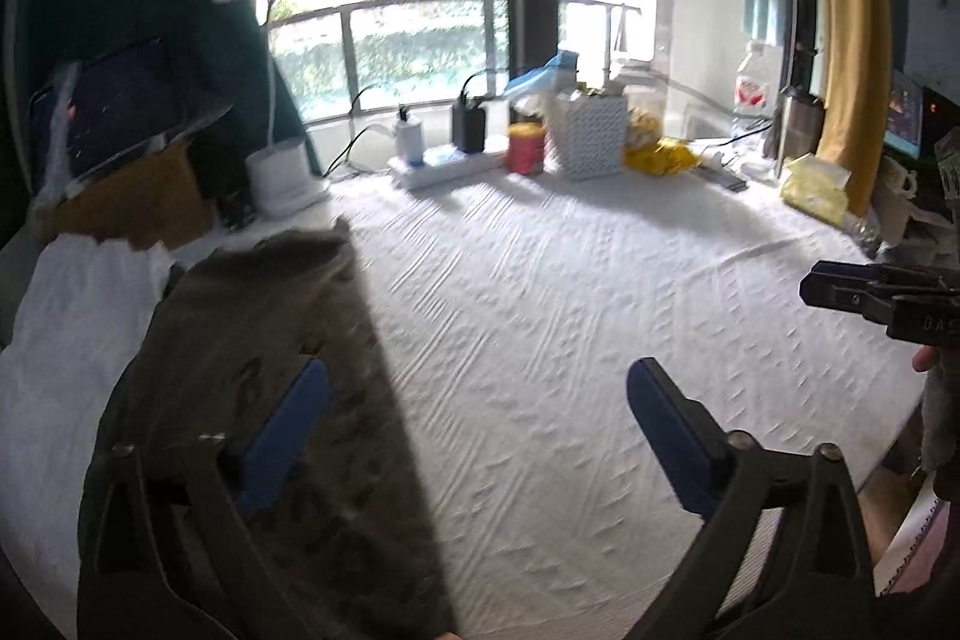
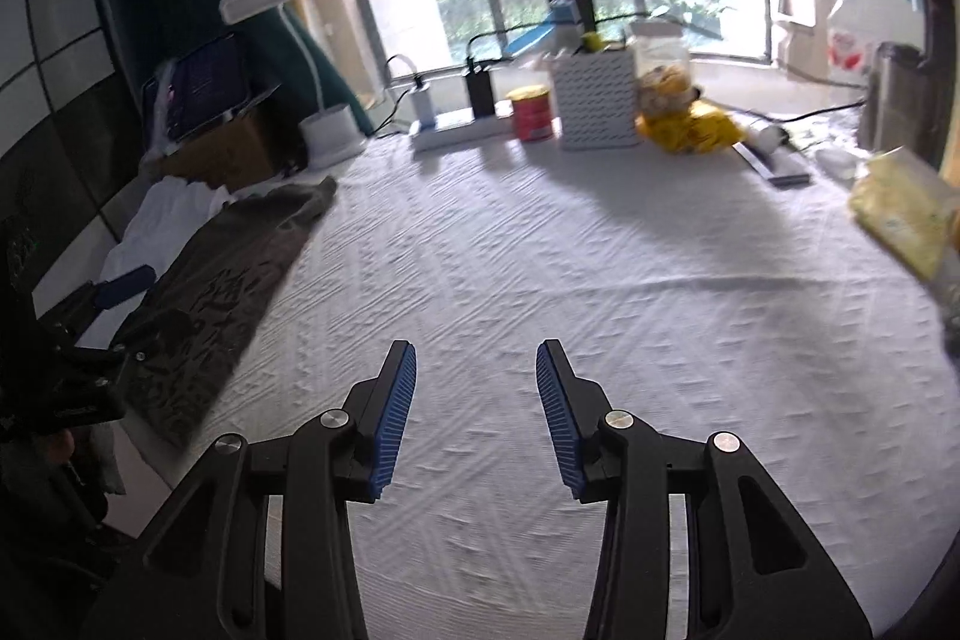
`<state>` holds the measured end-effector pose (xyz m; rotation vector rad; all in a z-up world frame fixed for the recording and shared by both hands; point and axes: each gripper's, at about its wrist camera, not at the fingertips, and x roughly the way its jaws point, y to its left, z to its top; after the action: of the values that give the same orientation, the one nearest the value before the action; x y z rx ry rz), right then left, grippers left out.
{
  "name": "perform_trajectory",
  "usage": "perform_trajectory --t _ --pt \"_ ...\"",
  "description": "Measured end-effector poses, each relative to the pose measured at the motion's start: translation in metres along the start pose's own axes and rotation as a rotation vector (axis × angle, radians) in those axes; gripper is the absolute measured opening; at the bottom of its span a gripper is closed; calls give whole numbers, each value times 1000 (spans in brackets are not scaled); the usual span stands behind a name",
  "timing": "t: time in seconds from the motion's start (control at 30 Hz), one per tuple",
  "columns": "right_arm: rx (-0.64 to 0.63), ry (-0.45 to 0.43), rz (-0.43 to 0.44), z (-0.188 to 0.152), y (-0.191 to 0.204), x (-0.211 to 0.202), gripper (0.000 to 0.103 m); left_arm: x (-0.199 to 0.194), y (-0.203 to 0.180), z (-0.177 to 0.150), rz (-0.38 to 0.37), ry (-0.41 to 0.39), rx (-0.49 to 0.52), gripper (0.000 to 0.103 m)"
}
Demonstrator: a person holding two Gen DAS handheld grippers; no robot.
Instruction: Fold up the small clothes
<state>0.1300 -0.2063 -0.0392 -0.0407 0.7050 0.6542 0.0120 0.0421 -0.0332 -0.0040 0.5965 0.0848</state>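
A dark grey-brown garment (image 1: 288, 388) lies folded in a long strip on the white textured tablecloth (image 1: 570, 316) at the left. It also shows in the right wrist view (image 2: 234, 274). A white garment (image 1: 78, 316) lies further left, also seen in the right wrist view (image 2: 162, 226). My left gripper (image 1: 474, 388) is open wide and empty, its left finger over the dark garment. My right gripper (image 2: 476, 370) is open and empty above bare cloth; it shows at the right edge of the left wrist view (image 1: 864, 289).
Along the far edge stand a white desk lamp (image 1: 282, 178), a power strip with chargers (image 1: 444, 160), a red can (image 1: 527, 148), a white patterned box (image 1: 591, 136), yellow bags (image 1: 660, 157), a water bottle (image 1: 753, 88) and a tablet on a cardboard box (image 1: 120, 112).
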Motion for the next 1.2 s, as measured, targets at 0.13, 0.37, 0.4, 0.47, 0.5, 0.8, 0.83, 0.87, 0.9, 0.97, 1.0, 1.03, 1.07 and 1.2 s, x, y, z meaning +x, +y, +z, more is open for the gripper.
perform_trajectory --t 0.13,0.37,0.4,0.47,0.5,0.8,0.83,0.87,0.9,0.97,1.0,1.03,1.07,1.2 --pt "-7 -26 -37 5 -14 -18 67 -4 -16 14 -9 -41 16 101" --pt "0 -77 -97 15 -37 -48 71 -15 -33 41 -61 -121 31 101" --pt "4 -92 -108 18 -41 -54 71 -18 -34 44 -61 -134 36 101" --pt "8 -114 -126 22 -45 -64 71 -25 -35 52 -62 -169 45 101" --pt "7 -127 -138 24 -48 -70 72 -27 -35 55 -61 -185 50 101" --pt "-26 -260 -259 47 -56 -120 72 -62 -32 85 25 -367 85 102" --pt "-27 -286 -271 49 -56 -127 72 -67 -30 89 20 -384 78 102" --pt "-28 -309 -280 52 -56 -134 72 -70 -28 93 16 -398 73 102" --pt "-28 -342 -289 55 -56 -143 72 -75 -26 96 12 -419 65 102" --pt "-28 -388 -303 60 -55 -157 72 -83 -22 101 9 -447 55 102" --pt "-31 -410 -311 63 -54 -164 72 -87 -20 103 6 -462 49 102" --pt "-35 -431 -316 65 -53 -170 72 -91 -18 105 1 -476 41 102" --pt "-42 -453 -317 67 -51 -177 72 -95 -15 106 -4 -483 32 102" --pt "-67 -552 -386 71 -41 -202 72 -107 -2 110 -38 -489 -15 102"
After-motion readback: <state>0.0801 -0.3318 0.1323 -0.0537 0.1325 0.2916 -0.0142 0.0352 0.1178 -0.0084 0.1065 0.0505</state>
